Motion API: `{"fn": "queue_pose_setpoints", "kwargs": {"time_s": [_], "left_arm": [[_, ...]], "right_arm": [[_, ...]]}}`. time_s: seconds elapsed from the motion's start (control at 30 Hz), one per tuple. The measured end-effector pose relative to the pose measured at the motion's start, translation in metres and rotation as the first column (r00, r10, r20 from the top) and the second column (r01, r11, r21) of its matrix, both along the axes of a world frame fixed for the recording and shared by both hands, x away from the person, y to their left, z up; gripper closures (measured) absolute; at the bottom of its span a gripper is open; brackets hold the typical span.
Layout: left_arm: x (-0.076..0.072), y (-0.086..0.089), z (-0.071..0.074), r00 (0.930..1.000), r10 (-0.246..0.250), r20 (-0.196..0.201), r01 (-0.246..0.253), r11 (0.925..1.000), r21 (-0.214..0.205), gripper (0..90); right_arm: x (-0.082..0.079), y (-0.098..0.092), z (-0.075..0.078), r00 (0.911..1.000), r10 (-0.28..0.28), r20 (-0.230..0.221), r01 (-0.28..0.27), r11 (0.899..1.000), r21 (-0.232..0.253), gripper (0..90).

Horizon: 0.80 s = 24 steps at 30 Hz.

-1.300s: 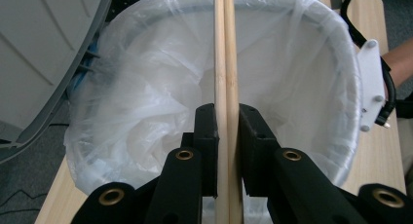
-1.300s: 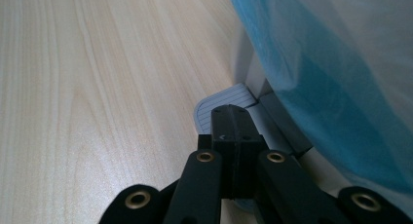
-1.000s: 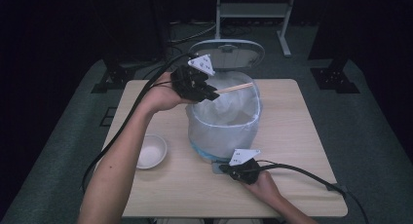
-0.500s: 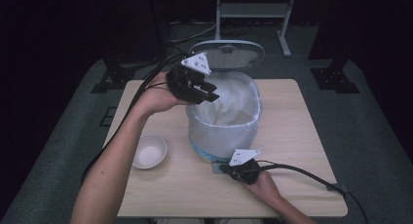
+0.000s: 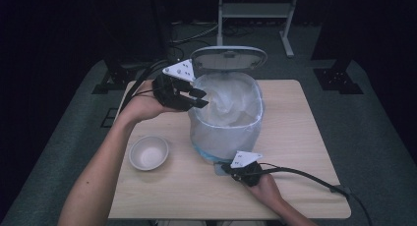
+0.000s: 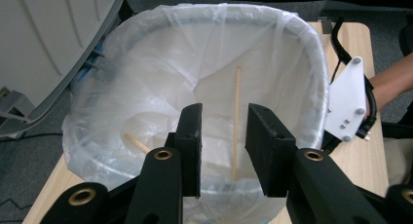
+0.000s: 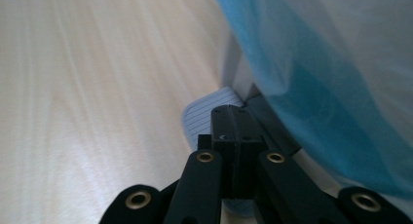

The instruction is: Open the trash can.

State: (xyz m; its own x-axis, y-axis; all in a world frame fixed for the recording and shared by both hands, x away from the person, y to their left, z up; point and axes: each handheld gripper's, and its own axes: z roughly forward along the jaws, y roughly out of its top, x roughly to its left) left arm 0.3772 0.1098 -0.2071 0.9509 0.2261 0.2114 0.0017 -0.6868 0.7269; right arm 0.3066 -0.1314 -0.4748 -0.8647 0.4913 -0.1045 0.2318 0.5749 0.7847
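Bin [image 5: 226, 132] mid-table [image 5: 305, 152], lid [image 5: 228, 58] raised behind. Two chopsticks [image 6: 237, 117] inside liner [image 6: 146, 102]. Bowl [image 5: 148, 153] left of bin. Pedal [image 7: 207, 118] at bin's near foot.

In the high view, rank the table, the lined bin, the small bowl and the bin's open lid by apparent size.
1. table
2. lined bin
3. open lid, though it stands tilted, so its full face is foreshortened
4. small bowl
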Motion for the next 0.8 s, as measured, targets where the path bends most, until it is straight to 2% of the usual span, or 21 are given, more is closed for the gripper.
{"fn": "queue_pose_setpoints", "kwargs": {"time_s": [0.13, 0.2, 0.37, 0.43, 0.8], "left_arm": [[-0.004, 0.003, 0.002, 0.9999, -0.009, 0.008, 0.009, 1.0000, 0.004, 67.3], [-0.005, 0.004, 0.004, 0.9998, -0.015, 0.013, 0.015, 0.9999, -0.003, 67.3], [-0.010, 0.008, 0.002, 0.9996, -0.027, 0.012, 0.027, 0.9995, -0.014, 66.6], [-0.011, 0.013, 0.001, 0.9993, -0.031, 0.018, 0.031, 0.9995, -0.005, 66.2], [-0.016, 0.039, -0.009, 0.9999, -0.006, 0.011, 0.007, 0.9993, -0.037, 64.5]], "right_arm": [[0.000, 0.001, -0.001, 0.9993, -0.024, 0.029, 0.025, 1.000, -0.009, 90.0], [0.002, 0.000, -0.001, 0.9993, -0.036, 0.009, 0.036, 0.999, 0.000, 90.0], [0.003, 0.000, -0.001, 0.9991, -0.043, -0.002, 0.043, 0.999, -0.002, 90.0], [0.004, 0.000, -0.002, 0.9990, -0.045, -0.007, 0.045, 0.999, 0.000, 90.0], [0.005, 0.000, -0.001, 0.9988, -0.046, -0.017, 0.046, 0.999, 0.002, 90.0]]}}
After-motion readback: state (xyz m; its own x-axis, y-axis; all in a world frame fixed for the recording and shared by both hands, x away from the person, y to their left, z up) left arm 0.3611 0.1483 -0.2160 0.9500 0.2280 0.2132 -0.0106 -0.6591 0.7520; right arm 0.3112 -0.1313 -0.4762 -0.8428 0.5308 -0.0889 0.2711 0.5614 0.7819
